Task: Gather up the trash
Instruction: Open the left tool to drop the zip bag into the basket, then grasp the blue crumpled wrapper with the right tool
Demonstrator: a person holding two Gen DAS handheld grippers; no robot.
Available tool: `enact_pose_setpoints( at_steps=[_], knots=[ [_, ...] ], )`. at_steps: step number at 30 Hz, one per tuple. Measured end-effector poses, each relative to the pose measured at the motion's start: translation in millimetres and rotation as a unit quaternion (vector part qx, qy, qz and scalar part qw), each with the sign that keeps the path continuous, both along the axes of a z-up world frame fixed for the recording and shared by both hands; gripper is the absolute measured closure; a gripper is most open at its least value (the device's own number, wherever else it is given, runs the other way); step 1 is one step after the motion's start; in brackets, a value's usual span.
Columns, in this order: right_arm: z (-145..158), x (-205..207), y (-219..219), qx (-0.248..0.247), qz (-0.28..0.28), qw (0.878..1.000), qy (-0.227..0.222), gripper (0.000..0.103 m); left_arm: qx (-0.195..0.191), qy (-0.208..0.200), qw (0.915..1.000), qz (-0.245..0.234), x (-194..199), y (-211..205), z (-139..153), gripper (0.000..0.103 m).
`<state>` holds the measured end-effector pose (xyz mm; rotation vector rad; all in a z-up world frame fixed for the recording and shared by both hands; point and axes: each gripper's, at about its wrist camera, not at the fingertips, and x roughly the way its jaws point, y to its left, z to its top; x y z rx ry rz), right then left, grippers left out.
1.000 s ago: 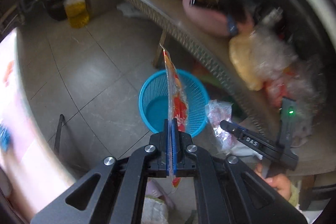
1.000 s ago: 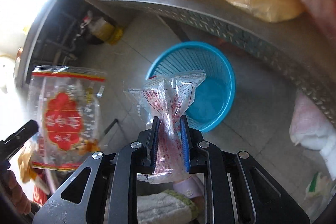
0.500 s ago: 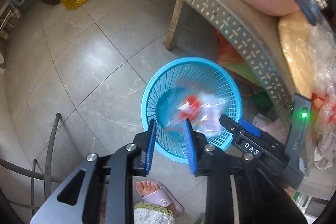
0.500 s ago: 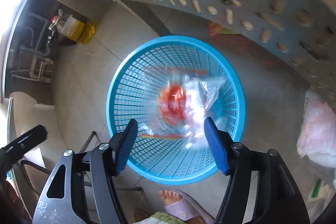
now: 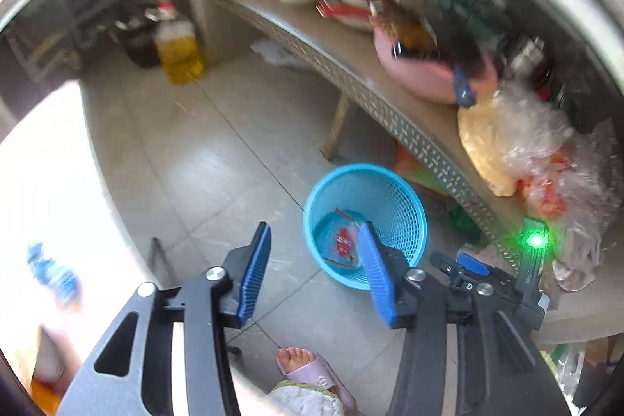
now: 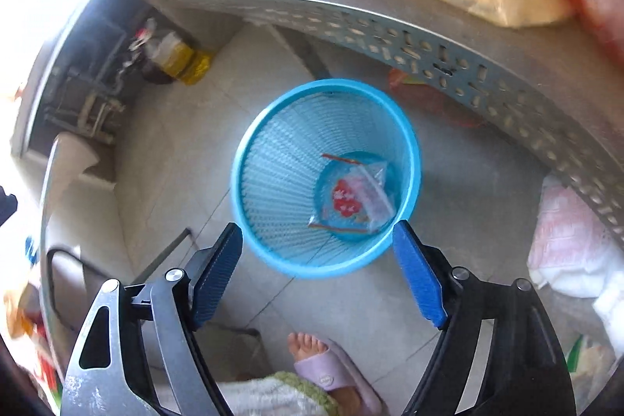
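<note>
Down on the tiled floor [image 6: 156, 158], the blue mesh wastebasket [image 6: 273, 190] stands just beside the counter's perforated metal edge [image 6: 429, 41]. Two clear plastic wrappers lie on its bottom: a wrapper with a red printed label [image 6: 343, 199], its writing too small to read, and a clear wrapper [image 6: 374, 190] overlapping it. The left gripper [image 5: 312, 260] is spread wide with nothing between its blue pads [image 5: 253, 271]. The right gripper [image 6: 318, 260] is likewise spread and empty above the basket's near rim. A yellow oil jug [image 5: 179, 49] stands by the counter's far corner.
</note>
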<state>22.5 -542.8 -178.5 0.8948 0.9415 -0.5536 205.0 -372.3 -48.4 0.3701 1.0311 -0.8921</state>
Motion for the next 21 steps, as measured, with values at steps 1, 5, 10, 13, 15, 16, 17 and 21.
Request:
enact_pose_setpoints(
  at_steps=[1, 5, 10, 13, 15, 16, 17, 21],
  knots=[
    [8, 1, 6, -0.001, 0.011, 1.000, -0.006, 0.027, -0.011, -0.011, 0.9998, 0.007, -8, 22, 12, 0.053],
    [47, 13, 28, -0.012, 0.064, 0.997, -0.041, 0.027, -0.033, -0.058, 0.9970, 0.038, -34, 91, 42, 0.048],
    [104, 55, 61, -0.034, 0.146, 0.984, -0.098, 0.027, -0.049, -0.116, 0.9884, 0.085, -62, 177, 59, 0.041],
    [131, 91, 87, -0.034, 0.208, 0.970, -0.125, 0.027, -0.055, -0.143, 0.9808, 0.121, -73, 224, 65, 0.039],
    [145, 120, 108, -0.029, 0.248, 0.958, -0.137, 0.027, -0.057, -0.157, 0.9739, 0.153, -76, 253, 68, 0.038],
    [151, 131, 118, -0.025, 0.263, 0.954, -0.142, 0.027, -0.059, -0.162, 0.9707, 0.168, -75, 265, 69, 0.037],
    [156, 145, 128, -0.019, 0.278, 0.950, -0.144, 0.027, -0.063, -0.163, 0.9678, 0.181, -75, 279, 70, 0.036],
    [166, 202, 171, -0.013, 0.333, 0.932, -0.141, 0.027, -0.076, -0.156, 0.9593, 0.222, -72, 323, 71, 0.033]
  ],
)
